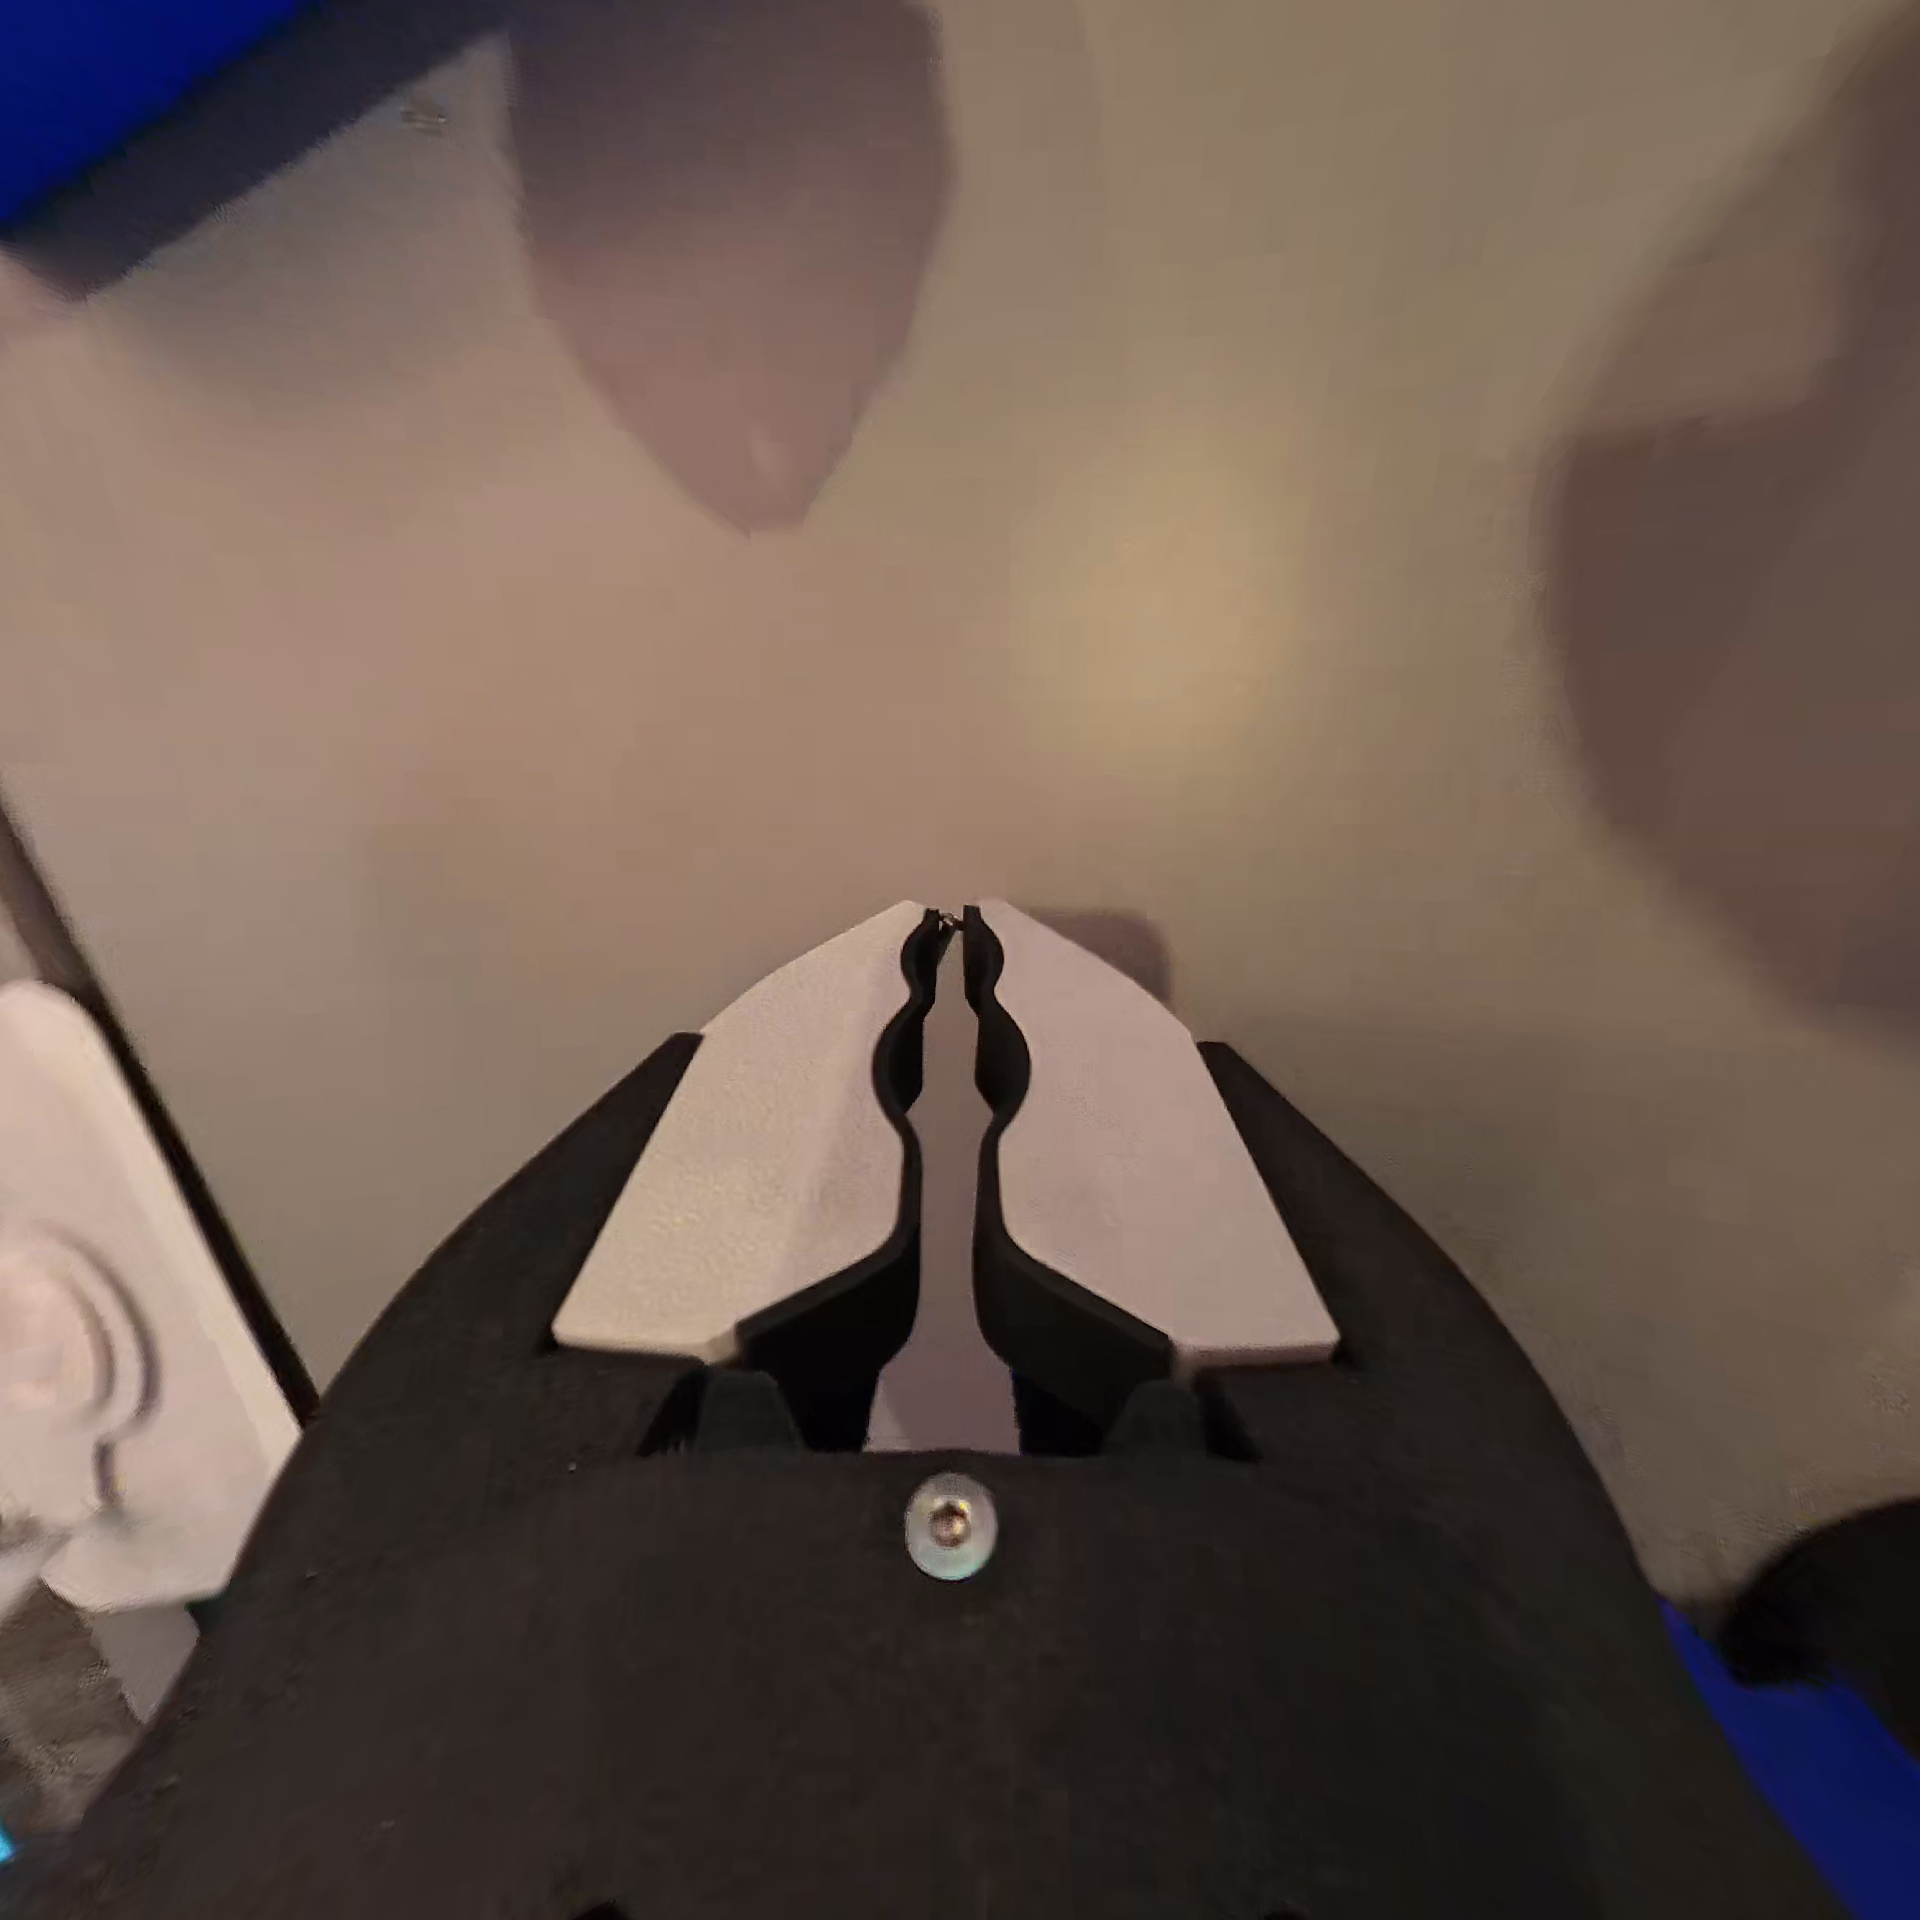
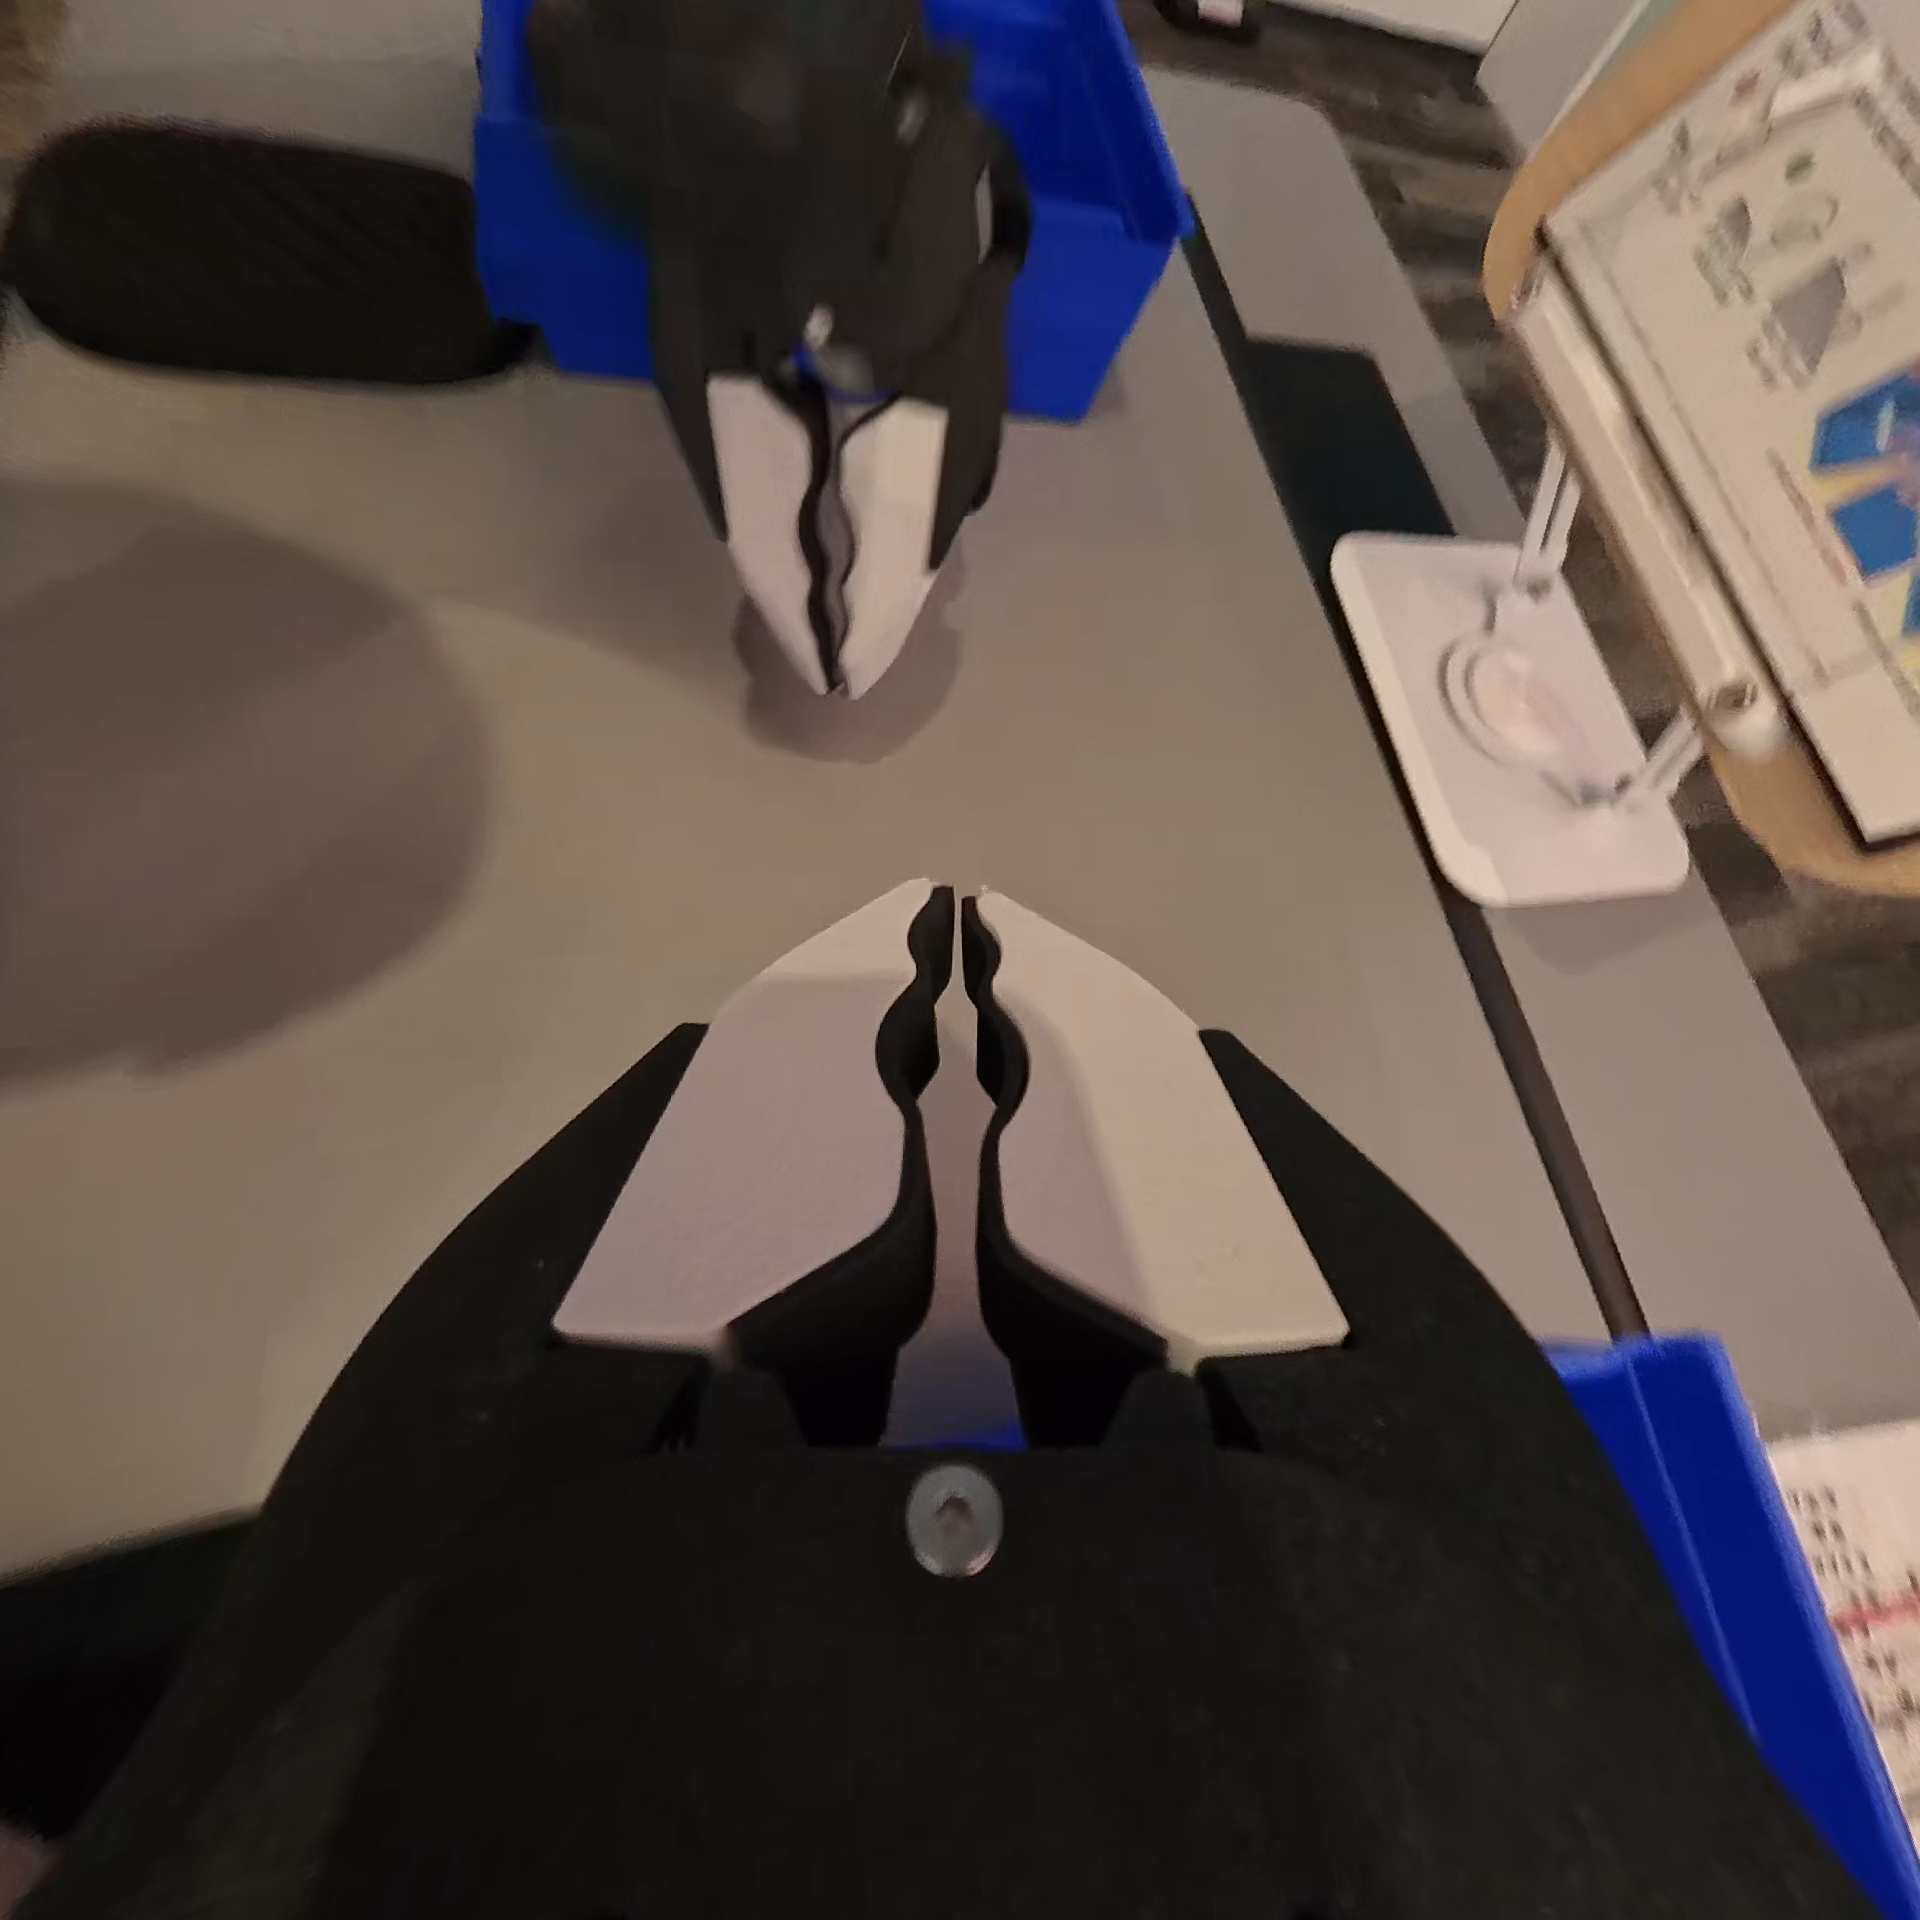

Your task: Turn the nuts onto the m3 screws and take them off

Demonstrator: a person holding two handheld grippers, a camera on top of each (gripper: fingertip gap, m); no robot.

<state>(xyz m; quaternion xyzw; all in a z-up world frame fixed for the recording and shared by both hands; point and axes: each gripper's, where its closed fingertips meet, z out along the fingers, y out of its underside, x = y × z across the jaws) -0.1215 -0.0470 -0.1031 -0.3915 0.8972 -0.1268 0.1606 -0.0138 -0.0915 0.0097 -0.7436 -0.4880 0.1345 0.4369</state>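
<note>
In the left wrist view my left gripper (image 1: 950, 912) is shut, with a tiny dark metal part (image 1: 945, 914) pinched at its very tips; it is too small to tell whether it is a nut or a screw. It hangs just above the grey table (image 1: 1143, 644). In the right wrist view the left gripper (image 2: 837, 694) points down, its tips close to the table (image 2: 1091, 790). My right gripper (image 2: 958, 891) is in front of it, some way back, with the fingers closed to a thin slit. A pale speck sits at its right fingertip (image 2: 979, 890); I cannot tell what it is.
A blue bin (image 2: 1081, 208) stands behind the left gripper, with a black pad (image 2: 239, 249) to its left. A white lamp base (image 2: 1455, 644) sits at the table's right edge; it also shows in the left wrist view (image 1: 104, 1299). Another blue bin (image 2: 1704, 1507) is at the near right. There is about 15 cm between the tips of the two grippers.
</note>
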